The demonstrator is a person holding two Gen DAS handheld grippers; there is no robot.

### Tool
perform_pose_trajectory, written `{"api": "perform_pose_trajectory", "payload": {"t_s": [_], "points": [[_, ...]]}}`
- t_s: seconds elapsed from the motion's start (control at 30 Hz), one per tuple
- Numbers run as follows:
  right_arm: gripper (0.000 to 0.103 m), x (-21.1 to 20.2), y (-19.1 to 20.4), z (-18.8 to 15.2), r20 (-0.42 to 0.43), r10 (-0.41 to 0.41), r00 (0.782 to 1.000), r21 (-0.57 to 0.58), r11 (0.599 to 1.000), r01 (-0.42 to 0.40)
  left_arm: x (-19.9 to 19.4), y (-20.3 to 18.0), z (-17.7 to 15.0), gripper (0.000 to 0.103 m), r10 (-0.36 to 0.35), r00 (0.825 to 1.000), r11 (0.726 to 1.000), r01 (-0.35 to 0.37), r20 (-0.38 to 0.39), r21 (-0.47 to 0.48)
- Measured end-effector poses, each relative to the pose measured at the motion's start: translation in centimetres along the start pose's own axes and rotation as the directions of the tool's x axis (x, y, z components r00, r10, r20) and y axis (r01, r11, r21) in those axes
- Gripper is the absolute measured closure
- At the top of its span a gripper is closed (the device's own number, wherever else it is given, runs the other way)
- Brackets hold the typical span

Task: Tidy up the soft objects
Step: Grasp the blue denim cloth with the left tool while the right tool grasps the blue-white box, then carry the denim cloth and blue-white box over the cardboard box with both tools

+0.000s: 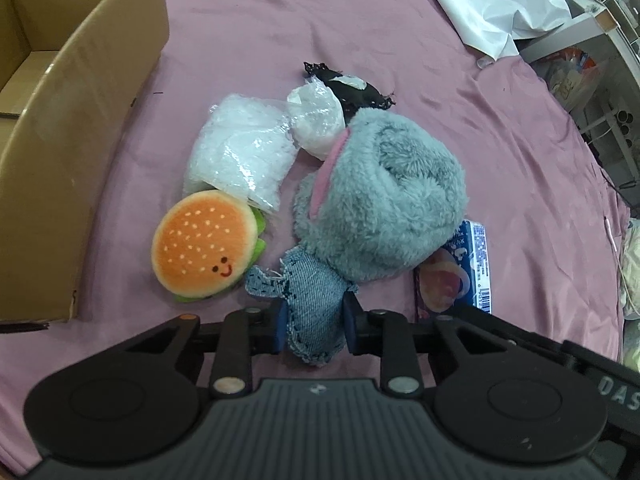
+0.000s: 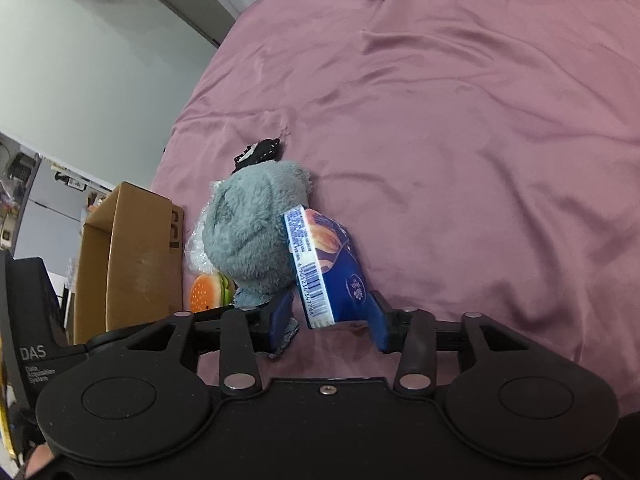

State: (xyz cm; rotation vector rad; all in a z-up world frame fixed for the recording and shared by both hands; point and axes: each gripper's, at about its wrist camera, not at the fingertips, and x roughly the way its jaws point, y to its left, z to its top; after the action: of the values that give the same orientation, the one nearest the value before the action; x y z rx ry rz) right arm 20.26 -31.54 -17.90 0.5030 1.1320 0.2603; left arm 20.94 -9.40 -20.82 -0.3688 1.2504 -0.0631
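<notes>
In the left wrist view my left gripper (image 1: 316, 314) is shut on a small denim piece (image 1: 312, 292) at the near edge of the pile, both blue pads pressing its sides. Beside it lie a burger plush (image 1: 206, 242), a big grey fluffy plush (image 1: 384, 196) and two clear bags of white stuffing (image 1: 240, 152). In the right wrist view my right gripper (image 2: 330, 306) is open around a blue snack packet (image 2: 340, 276). The packet leans on the grey plush (image 2: 248, 224), and a gap shows at the left pad.
An open cardboard box (image 1: 80, 140) stands at the left of the pile on the pink bedsheet (image 1: 280, 20). A black lace piece (image 1: 356, 88) lies behind the bags. White cloth (image 1: 492, 0) sits at the far right corner, with shelves and clutter past the bed's edge.
</notes>
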Motion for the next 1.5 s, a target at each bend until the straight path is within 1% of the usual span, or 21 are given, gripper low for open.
{"api": "perform_pose_trajectory", "payload": {"t_s": [0.17, 0.27, 0.3, 0.4, 0.6, 0.77, 0.83, 0.97, 1.1, 1.2, 1.37, 1.5], "points": [[0.059, 1.0, 1.0, 0.1, 0.01, -0.068, 0.998, -0.058, 0.996, 0.069, -0.7, 0.5, -0.2, 0.077, -0.013, 1.0, 1.0, 0.013, 0.008, -0.01], [0.076, 1.2, 1.4, 0.1, 0.027, -0.094, 0.995, -0.082, 0.992, 0.096, -1.3, 0.7, -0.4, 0.077, -0.011, 1.0, 1.0, 0.011, 0.016, -0.007], [0.079, 1.2, 1.5, 0.0, 0.034, -0.104, 0.994, -0.092, 0.99, 0.107, -1.6, 0.6, -0.5, 0.077, -0.006, 1.0, 1.0, 0.006, 0.025, 0.002], [0.082, 0.8, 1.9, -0.3, 0.045, -0.121, 0.992, -0.117, 0.985, 0.126, -2.5, 0.4, -0.6, 0.077, -0.002, 0.999, 1.0, 0.002, 0.04, 0.015], [0.083, -0.7, 2.7, -0.9, 0.084, -0.138, 0.987, -0.155, 0.977, 0.15, -4.8, 0.2, -0.9, 0.077, 0.002, 0.997, 1.0, -0.004, 0.081, 0.031], [0.082, -2.1, 3.2, -1.4, 0.103, -0.11, 0.989, -0.161, 0.979, 0.126, -6.9, 0.1, -1.4, 0.077, 0.008, 0.992, 0.999, -0.014, 0.122, 0.051], [0.082, -3.0, 3.5, -1.7, 0.143, -0.092, 0.985, -0.173, 0.978, 0.117, -7.4, 0.0, -1.7, 0.077, 0.011, 0.991, 0.998, -0.018, 0.132, 0.059], [0.082, -4.0, 4.0, -1.9, 0.177, -0.054, 0.983, -0.198, 0.976, 0.089, -8.9, -0.2, -2.5, 0.077, 0.033, 0.985, 0.994, -0.05, 0.166, 0.1], [0.082, -4.7, 4.4, -2.0, 0.191, -0.012, 0.982, -0.216, 0.975, 0.054, -10.3, 0.1, -2.8, 0.076, 0.049, 0.98, 0.993, -0.069, 0.192, 0.099], [0.082, -5.3, 4.7, -2.1, 0.219, -0.011, 0.976, -0.227, 0.972, 0.062, -11.2, 0.2, -3.2, 0.076, 0.05, 0.978, 0.992, -0.072, 0.203, 0.105], [0.082, -6.0, 5.1, -2.4, 0.228, 0.038, 0.973, -0.243, 0.97, 0.019, -12.8, 0.4, -3.8, 0.076, 0.056, 0.97, 0.989, -0.086, 0.237, 0.118], [0.082, -6.0, 5.8, -2.9, 0.224, 0.051, 0.973, -0.258, 0.966, 0.009, -14.0, 0.7, -4.0, 0.076, 0.07, 0.962, 0.987, -0.106, 0.264, 0.122]]}}
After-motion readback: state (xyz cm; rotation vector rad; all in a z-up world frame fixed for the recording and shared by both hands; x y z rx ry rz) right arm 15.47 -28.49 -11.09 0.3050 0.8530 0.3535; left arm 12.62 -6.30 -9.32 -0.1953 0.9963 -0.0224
